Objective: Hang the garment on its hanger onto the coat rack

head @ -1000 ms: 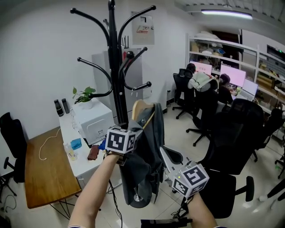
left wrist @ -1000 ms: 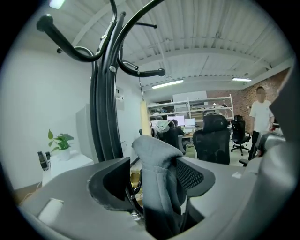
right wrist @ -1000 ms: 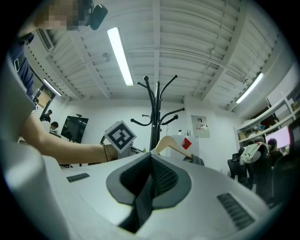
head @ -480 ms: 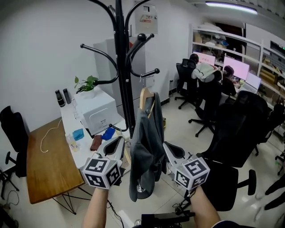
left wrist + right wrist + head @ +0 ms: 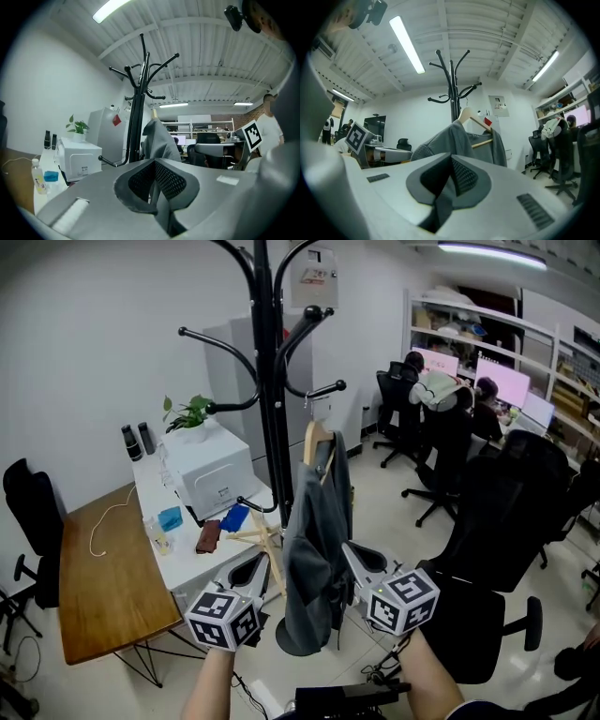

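Since the earlier frame, the left gripper (image 5: 249,570) has dropped clear of the garment (image 5: 314,549), jaws together, empty. One coat rack (image 5: 272,381); one garment on one hanger (image 5: 315,435) hangs from its right arm. Right gripper (image 5: 361,561) also closed, empty.

I'm looking steeply down from the head camera, with the coat rack (image 5: 273,381) standing close ahead. The left gripper (image 5: 258,563) camera is looking up from left of the garment (image 5: 314,559), the right gripper (image 5: 352,554) camera from its right, both near it; all three are sharing rack, garment and, I think, the far monitors (image 5: 502,382).
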`<state>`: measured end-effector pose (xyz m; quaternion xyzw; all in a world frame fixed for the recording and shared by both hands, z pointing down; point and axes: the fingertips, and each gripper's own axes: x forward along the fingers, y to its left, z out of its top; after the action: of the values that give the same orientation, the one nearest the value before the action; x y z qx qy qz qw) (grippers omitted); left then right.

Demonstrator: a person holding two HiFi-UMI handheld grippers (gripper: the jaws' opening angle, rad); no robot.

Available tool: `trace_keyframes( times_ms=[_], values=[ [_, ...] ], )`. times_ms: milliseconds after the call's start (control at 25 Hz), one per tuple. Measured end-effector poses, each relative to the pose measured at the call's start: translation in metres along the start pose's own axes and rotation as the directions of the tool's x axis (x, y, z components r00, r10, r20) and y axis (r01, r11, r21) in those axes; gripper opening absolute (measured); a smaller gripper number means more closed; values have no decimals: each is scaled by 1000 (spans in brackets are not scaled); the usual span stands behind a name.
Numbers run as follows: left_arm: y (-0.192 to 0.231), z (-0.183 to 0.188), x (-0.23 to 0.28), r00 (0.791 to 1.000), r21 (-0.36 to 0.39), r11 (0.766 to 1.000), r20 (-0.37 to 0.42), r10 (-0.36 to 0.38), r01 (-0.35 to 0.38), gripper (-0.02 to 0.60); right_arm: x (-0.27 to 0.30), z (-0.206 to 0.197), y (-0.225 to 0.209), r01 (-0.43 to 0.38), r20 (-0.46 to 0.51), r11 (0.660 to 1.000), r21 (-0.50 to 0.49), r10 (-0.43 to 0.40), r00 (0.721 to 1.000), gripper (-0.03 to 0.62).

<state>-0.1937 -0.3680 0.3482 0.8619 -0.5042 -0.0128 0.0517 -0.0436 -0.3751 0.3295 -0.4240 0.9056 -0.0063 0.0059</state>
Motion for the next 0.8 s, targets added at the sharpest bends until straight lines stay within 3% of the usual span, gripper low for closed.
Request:
trace_keyframes(
  times_ms=[800],
  values=[
    [8, -5, 7, 1000, -4, 1000, -23, -20, 20, 0, 3, 0, 8, -23, -11, 999, -42, 22, 1000, 14]
  ],
)
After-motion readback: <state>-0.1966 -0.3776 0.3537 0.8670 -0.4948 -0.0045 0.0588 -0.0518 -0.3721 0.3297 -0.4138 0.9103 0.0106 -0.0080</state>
